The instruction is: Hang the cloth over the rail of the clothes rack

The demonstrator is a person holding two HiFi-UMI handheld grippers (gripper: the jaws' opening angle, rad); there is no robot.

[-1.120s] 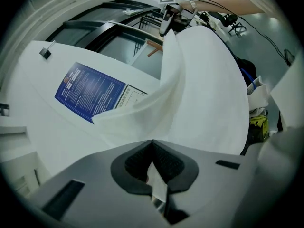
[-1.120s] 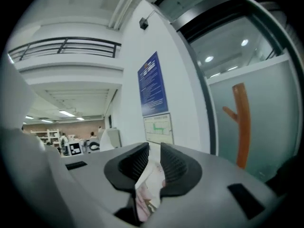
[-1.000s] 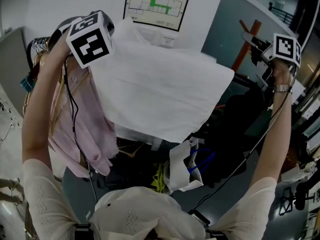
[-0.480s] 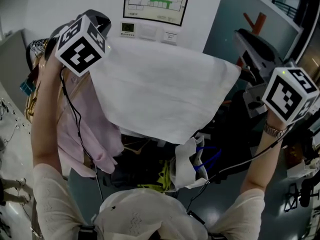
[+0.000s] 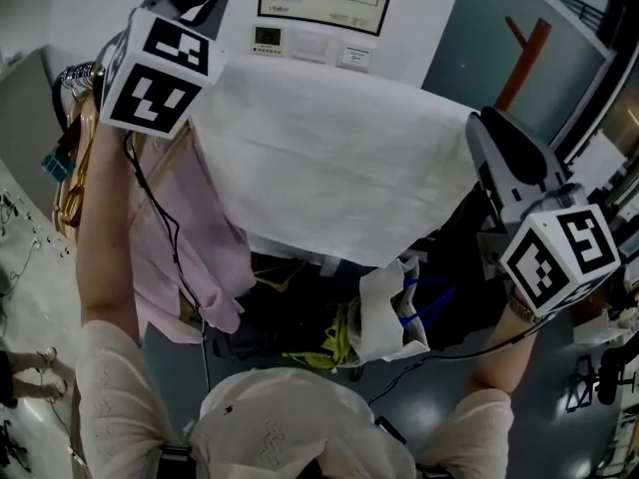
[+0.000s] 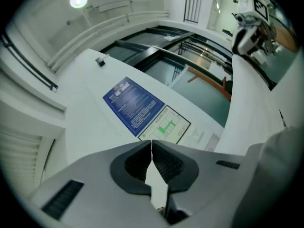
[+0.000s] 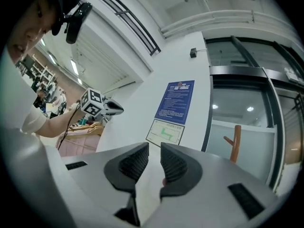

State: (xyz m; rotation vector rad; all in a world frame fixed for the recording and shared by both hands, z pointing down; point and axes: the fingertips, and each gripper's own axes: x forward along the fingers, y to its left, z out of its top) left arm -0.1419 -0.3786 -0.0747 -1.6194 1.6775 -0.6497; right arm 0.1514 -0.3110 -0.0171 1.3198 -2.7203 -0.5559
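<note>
A: So, where is the cloth (image 5: 329, 158) now?
B: It is spread in the air, just right of the hanging pink shirt (image 5: 190, 238). The left gripper (image 6: 152, 148) is closed on its left corner.
A: And the right gripper (image 7: 154, 158)?
B: Its jaws stand partly apart at the right corner. If they close beside the corner, I think that side drops and the cloth bunches before reaching the rail.
</note>
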